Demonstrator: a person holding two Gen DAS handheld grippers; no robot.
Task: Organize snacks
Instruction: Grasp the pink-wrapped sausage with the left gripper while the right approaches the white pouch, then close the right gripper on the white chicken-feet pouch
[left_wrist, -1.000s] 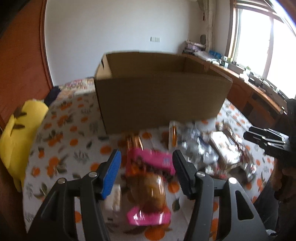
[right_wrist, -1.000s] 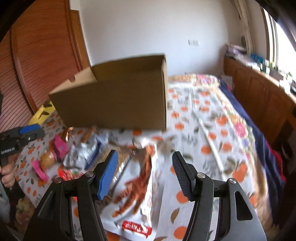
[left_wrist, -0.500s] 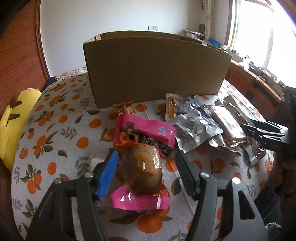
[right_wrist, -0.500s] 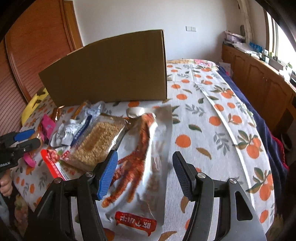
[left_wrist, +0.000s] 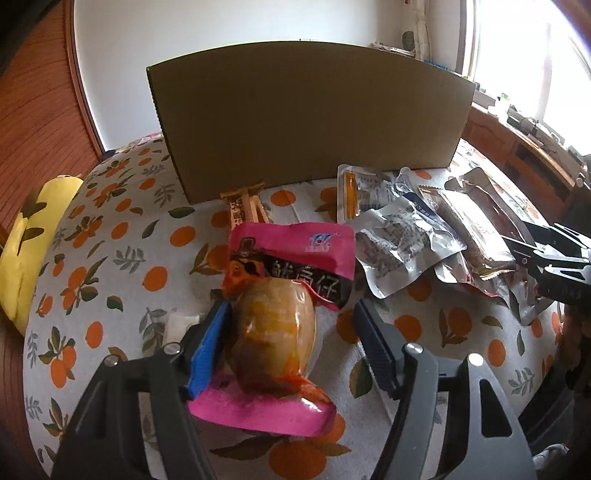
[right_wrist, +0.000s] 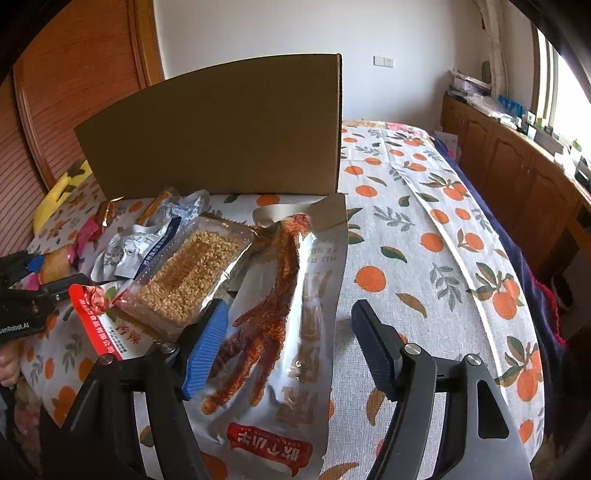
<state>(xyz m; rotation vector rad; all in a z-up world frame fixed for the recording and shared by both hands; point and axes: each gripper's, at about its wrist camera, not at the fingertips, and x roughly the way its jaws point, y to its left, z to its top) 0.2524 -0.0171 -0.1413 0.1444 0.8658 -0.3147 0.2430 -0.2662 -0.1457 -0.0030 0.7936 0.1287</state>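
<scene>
A tall cardboard box (left_wrist: 306, 118) stands on the orange-print cloth; it also shows in the right wrist view (right_wrist: 221, 136). My left gripper (left_wrist: 291, 332) is open, its jaws on either side of a pink snack pack (left_wrist: 280, 295) lying on the cloth. My right gripper (right_wrist: 288, 328) is open over a silver chicken-feet bag (right_wrist: 295, 302). Beside that bag lie a clear pack of golden grain bars (right_wrist: 188, 269), silver pouches (right_wrist: 147, 243) and a red-edged pack (right_wrist: 99, 325). The silver pouches also show in the left wrist view (left_wrist: 402, 236).
A yellow cushion (left_wrist: 29, 236) lies at the cloth's left edge. A small orange snack bar (left_wrist: 247, 208) lies against the box. A wooden cabinet (right_wrist: 517, 173) runs along the right under the window. A wooden panel wall (right_wrist: 74, 81) stands behind on the left.
Both grippers have come lower and closer to the snacks. The left jaws now flank the pink pack; the right jaws sit over the chicken-feet bag. Both stay open.
</scene>
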